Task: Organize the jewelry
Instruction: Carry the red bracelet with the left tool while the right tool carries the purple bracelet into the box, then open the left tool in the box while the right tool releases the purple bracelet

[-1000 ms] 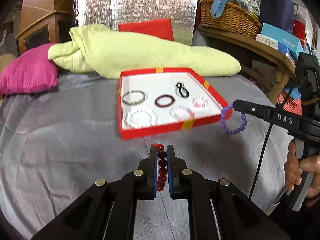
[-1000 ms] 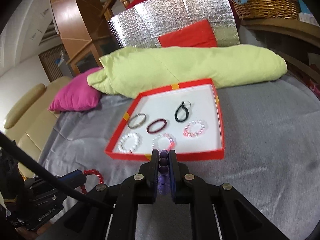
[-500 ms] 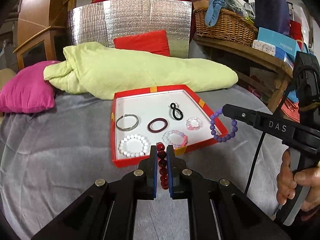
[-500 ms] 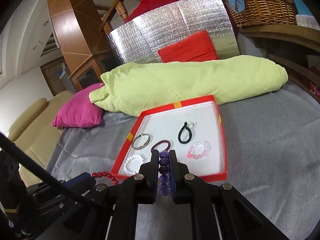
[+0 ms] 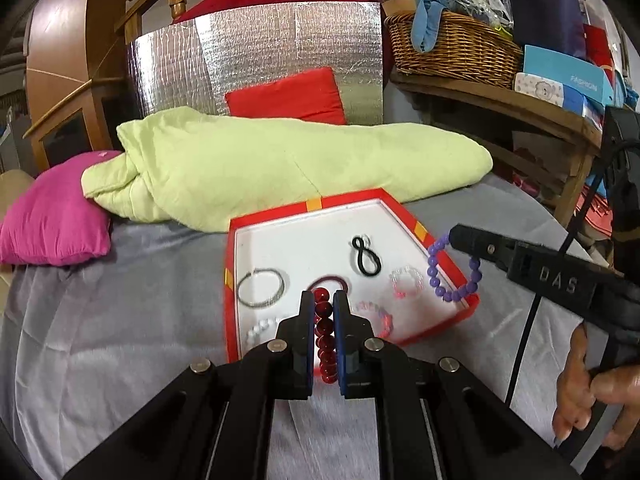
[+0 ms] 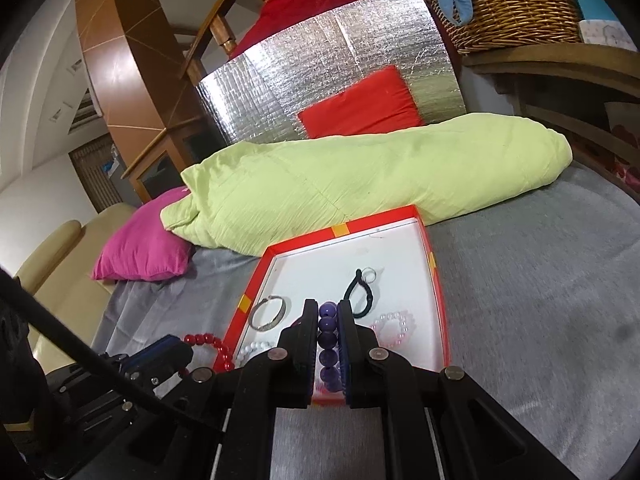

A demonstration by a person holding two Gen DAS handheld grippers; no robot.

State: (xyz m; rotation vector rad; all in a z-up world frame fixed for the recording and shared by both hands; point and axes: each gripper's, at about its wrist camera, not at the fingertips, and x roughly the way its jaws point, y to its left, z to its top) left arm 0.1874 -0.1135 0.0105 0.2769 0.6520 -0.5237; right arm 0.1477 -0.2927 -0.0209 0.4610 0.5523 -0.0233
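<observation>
A red-rimmed tray (image 5: 404, 216) (image 6: 438, 292) with a white floor lies on the grey cloth. It holds a silver bangle (image 5: 260, 286), a dark red ring (image 5: 334, 280), a black loop (image 5: 365, 256), a pink bead bracelet (image 5: 407, 282), a pink-and-lilac bracelet (image 5: 374, 316) and a white bead bracelet (image 5: 260, 326). My left gripper (image 5: 323, 300) is shut on a red bead bracelet (image 5: 325, 338), over the tray's near edge. My right gripper (image 6: 328, 308) is shut on a purple bead bracelet (image 6: 329, 344) (image 5: 454, 272), over the tray's near right corner.
A pale green blanket (image 5: 280, 164) lies right behind the tray, a magenta pillow (image 5: 56, 216) to its left. A red cushion (image 5: 288, 98) leans on a silver foil panel (image 5: 256, 60). A wooden shelf with a wicker basket (image 5: 452, 48) stands at right.
Both grippers have moved forward and up toward the tray, each still holding its bracelet. The tray looks closer and the beads now hang over its near edge.
</observation>
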